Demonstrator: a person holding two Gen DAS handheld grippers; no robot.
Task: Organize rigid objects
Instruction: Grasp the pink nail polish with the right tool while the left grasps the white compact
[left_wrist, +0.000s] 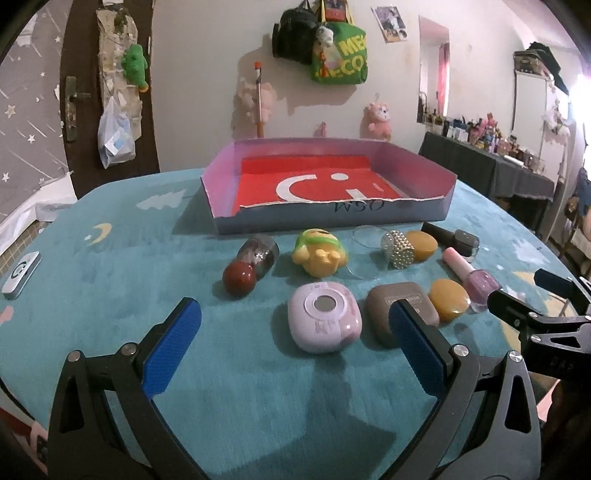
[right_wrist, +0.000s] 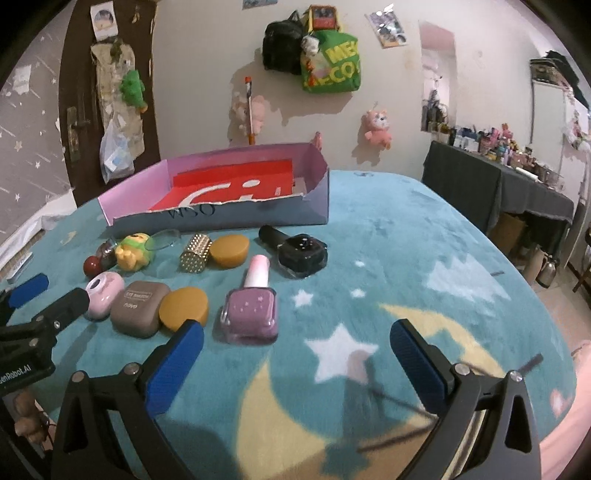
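Both tongs, left (left_wrist: 295, 343) and right (right_wrist: 295, 354), are hovering released, empty. Objects are lying on the bench before the empty box (left_wrist: 424, 210). Risk: pink case (left_wrist: 324, 322) is crowding brown case (left_wrist: 402, 312); a wide grasp could nudge both.

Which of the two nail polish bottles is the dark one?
The black nail polish, nearer the box; the pink nail polish lies closer to the camera.
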